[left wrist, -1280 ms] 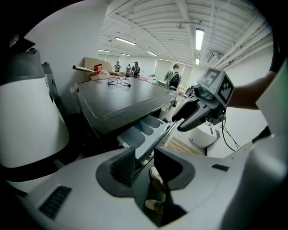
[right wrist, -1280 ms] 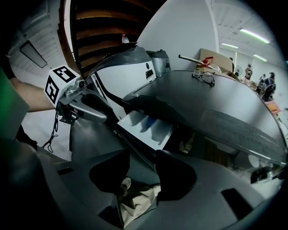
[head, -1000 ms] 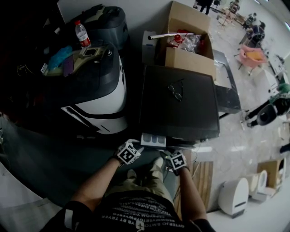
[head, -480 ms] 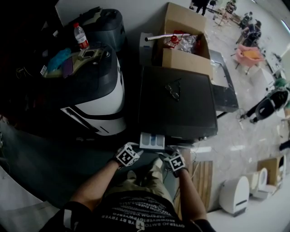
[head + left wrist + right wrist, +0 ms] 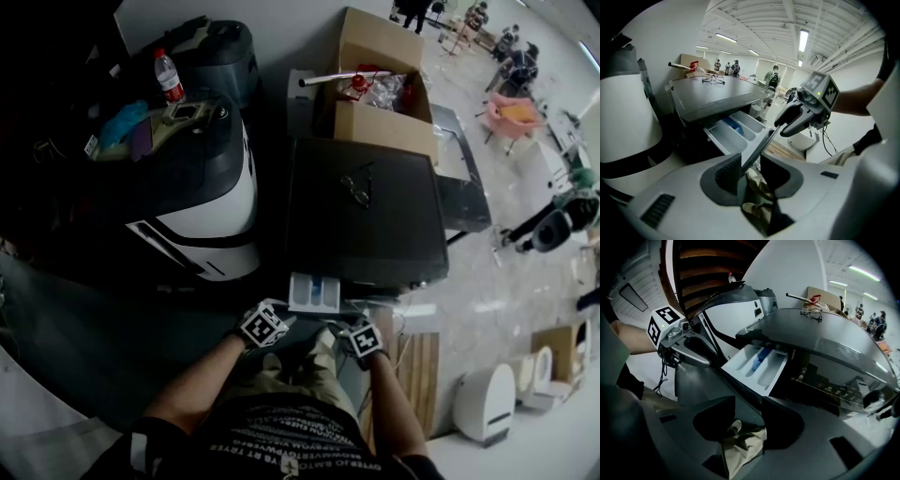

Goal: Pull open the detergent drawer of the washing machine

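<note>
Dark grey, flat-topped washing machine point(image 5: 366, 220) stood at the centre of the head view, its front edge toward the bottom of the frame. Pale grey plastic detergent drawer point(image 5: 313, 292) stuck well out from the front left corner, level, at lower centre. Three long compartments lay open upward. A blue piece sat in the middle one, toward the machine.

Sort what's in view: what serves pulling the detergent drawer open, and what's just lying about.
For the job: white detergent drawer; dark grey washing machine; left gripper and right gripper, jaws at the drawer's front.

Lying about: black-rimmed spectacles on the machine's top; brown cardboard box; red-capped clear water bottle; white-and-black appliance alongside.
</note>
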The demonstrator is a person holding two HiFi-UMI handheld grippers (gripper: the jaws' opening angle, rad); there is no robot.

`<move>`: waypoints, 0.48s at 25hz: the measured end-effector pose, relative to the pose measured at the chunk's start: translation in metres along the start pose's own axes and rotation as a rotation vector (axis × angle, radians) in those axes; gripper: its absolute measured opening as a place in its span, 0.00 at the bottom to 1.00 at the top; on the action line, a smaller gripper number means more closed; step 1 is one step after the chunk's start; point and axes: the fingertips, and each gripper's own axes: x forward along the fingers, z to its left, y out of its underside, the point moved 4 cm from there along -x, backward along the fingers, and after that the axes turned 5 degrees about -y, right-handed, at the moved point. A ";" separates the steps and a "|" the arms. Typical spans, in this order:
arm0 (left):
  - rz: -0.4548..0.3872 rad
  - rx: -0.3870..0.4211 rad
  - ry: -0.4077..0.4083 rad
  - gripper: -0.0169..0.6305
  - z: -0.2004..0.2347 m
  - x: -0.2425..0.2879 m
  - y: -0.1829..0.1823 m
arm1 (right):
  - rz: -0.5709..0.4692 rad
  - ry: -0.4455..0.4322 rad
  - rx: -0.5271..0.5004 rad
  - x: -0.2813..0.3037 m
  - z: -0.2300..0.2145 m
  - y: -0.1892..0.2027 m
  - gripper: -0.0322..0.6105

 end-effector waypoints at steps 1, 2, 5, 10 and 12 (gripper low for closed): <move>-0.002 0.005 0.002 0.21 -0.001 -0.001 -0.001 | 0.003 0.002 0.000 0.000 0.000 0.001 0.30; -0.005 0.011 0.004 0.21 -0.002 -0.003 -0.002 | 0.005 0.005 -0.002 0.001 -0.001 0.002 0.30; -0.003 0.022 0.006 0.21 -0.006 -0.004 -0.001 | 0.018 0.006 -0.005 0.000 0.003 0.006 0.30; -0.003 0.012 0.015 0.21 -0.009 -0.003 0.000 | -0.005 0.015 0.013 -0.001 0.004 0.008 0.30; -0.003 0.015 0.015 0.21 -0.008 -0.004 -0.001 | -0.007 0.022 0.005 -0.003 0.004 0.008 0.30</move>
